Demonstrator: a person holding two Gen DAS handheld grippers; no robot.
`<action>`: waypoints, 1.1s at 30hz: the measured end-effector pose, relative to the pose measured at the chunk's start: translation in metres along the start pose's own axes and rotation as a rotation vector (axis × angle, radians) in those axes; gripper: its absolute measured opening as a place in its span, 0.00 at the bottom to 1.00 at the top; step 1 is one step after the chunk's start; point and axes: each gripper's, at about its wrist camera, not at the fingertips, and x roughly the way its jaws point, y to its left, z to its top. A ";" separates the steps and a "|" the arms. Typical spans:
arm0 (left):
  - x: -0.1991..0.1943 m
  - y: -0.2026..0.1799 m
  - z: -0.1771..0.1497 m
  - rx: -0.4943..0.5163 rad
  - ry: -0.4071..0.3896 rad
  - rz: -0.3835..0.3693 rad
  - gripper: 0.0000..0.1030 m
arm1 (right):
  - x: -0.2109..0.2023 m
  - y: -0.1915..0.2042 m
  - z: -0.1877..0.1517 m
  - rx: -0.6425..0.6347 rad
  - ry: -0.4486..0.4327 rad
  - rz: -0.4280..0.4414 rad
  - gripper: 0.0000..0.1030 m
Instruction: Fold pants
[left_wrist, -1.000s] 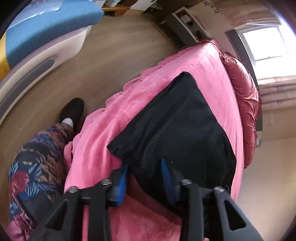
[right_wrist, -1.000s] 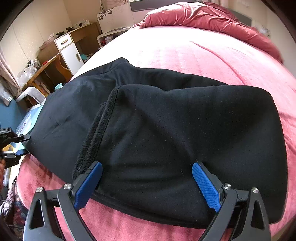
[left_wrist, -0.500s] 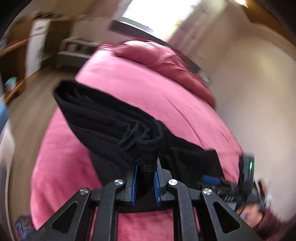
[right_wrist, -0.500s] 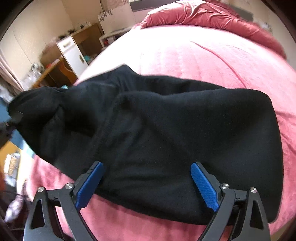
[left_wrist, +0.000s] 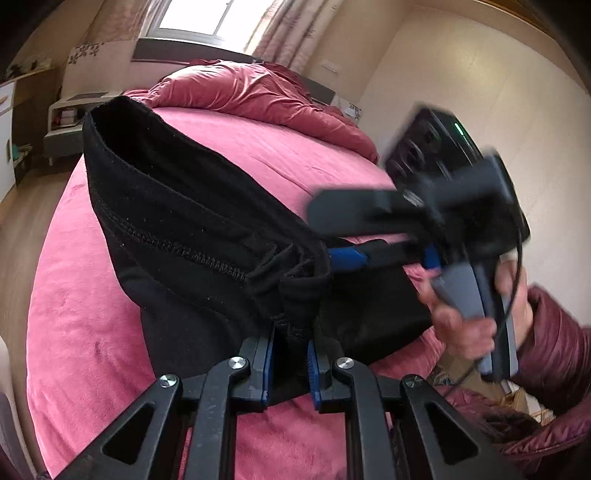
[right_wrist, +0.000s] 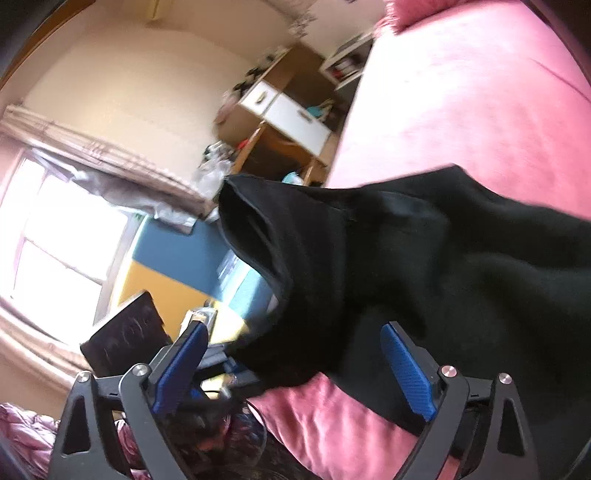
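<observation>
The black pants (left_wrist: 177, 206) lie partly on the pink bed (left_wrist: 85, 295), one end lifted clear of it. My left gripper (left_wrist: 290, 349) is shut on a bunched seam of that lifted end. From the right, my right gripper (left_wrist: 328, 242) reaches in at the same bunch, held by a hand (left_wrist: 465, 332) in a maroon sleeve. In the right wrist view my right gripper (right_wrist: 295, 369) stands open, its blue pads (right_wrist: 406, 373) wide apart. The pants (right_wrist: 461, 277) hang in front of the pads without being pinched. An open hem (right_wrist: 251, 236) points left.
A crumpled red duvet (left_wrist: 240, 92) lies at the head of the bed, with a nightstand (left_wrist: 66, 122) left of it. A wooden desk with white drawers (right_wrist: 291, 114), a blue and yellow cushion (right_wrist: 173, 262) and a bright window (right_wrist: 55, 240) stand beside the bed. A cream wall (left_wrist: 498, 92) runs along the right.
My left gripper has shut on the pants' end, rolled over and lifted it off the bed. My right gripper has risen and swung left, staying open.
</observation>
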 end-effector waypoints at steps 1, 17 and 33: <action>-0.001 -0.001 0.000 0.004 0.001 -0.004 0.14 | 0.008 0.004 0.006 -0.020 0.019 -0.002 0.92; 0.007 -0.044 -0.004 0.134 0.066 0.111 0.27 | -0.005 -0.012 -0.008 -0.064 0.002 -0.241 0.14; -0.005 0.004 -0.011 -0.117 0.060 0.038 0.34 | -0.041 -0.003 -0.012 -0.008 -0.083 -0.255 0.13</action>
